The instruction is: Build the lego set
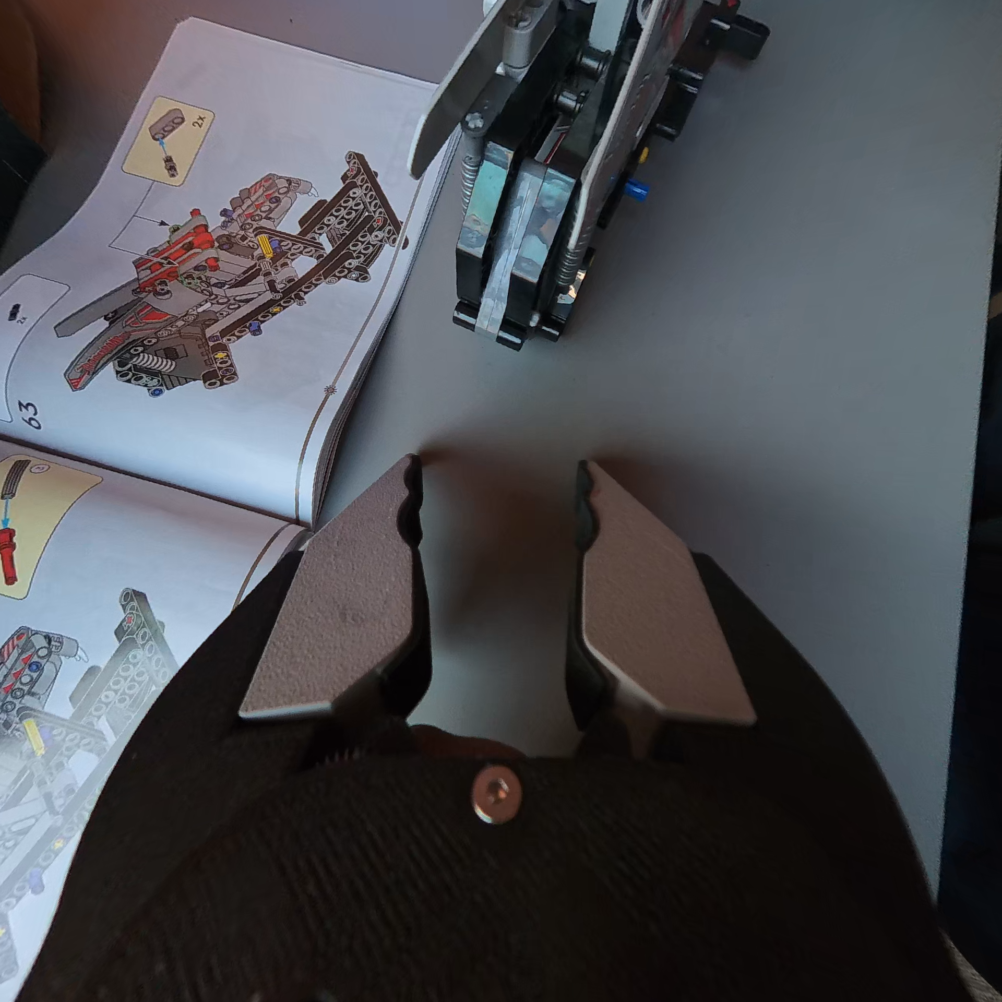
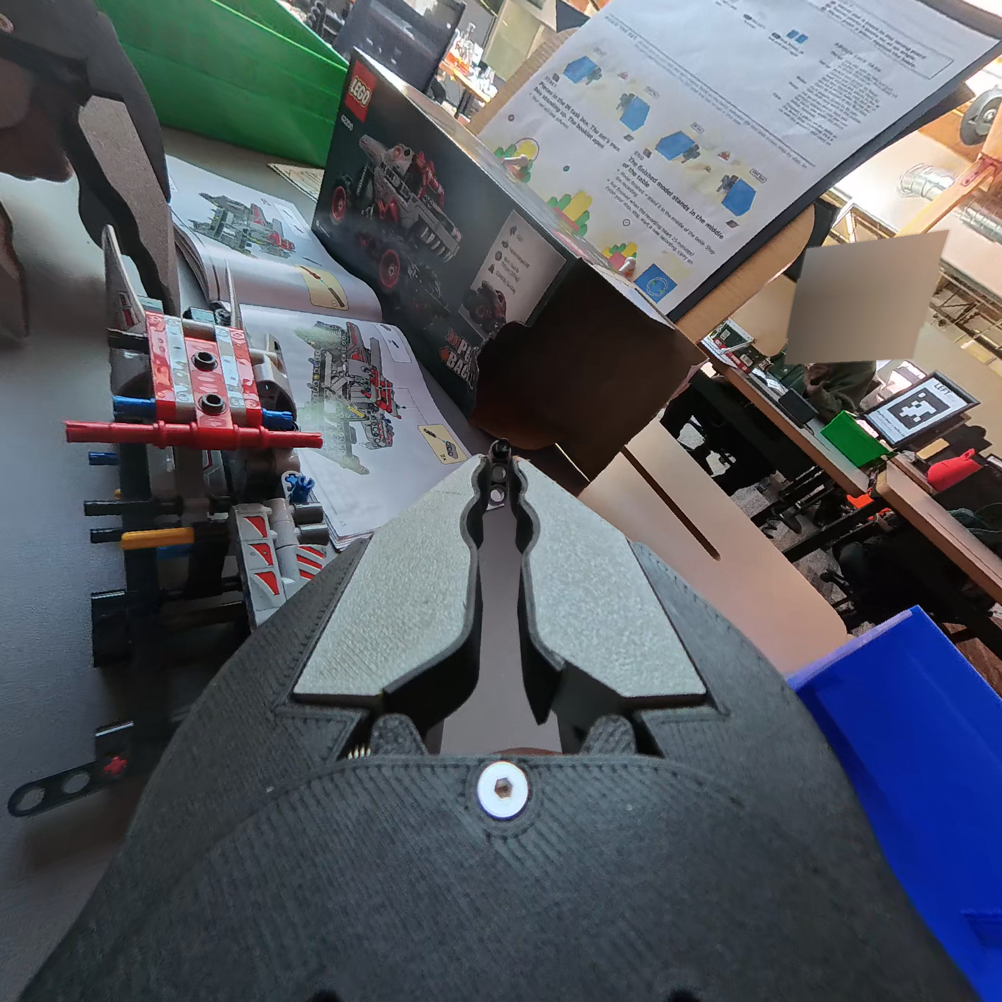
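Grey worktop (image 1: 759, 434) in a busy workshop: left gripper (image 1: 499, 471) wide open, empty, near the half-built model (image 1: 542, 217) beside the open booklet (image 1: 217, 271); right gripper (image 2: 501, 469) pinching a small black pin piece (image 2: 499, 471).

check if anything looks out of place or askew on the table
One thing stands out: a loose black beam with holes lies alone on the grey table, apart from the half-built model. The instruction booklet lies open beside the model, and nothing looks spilled or broken.
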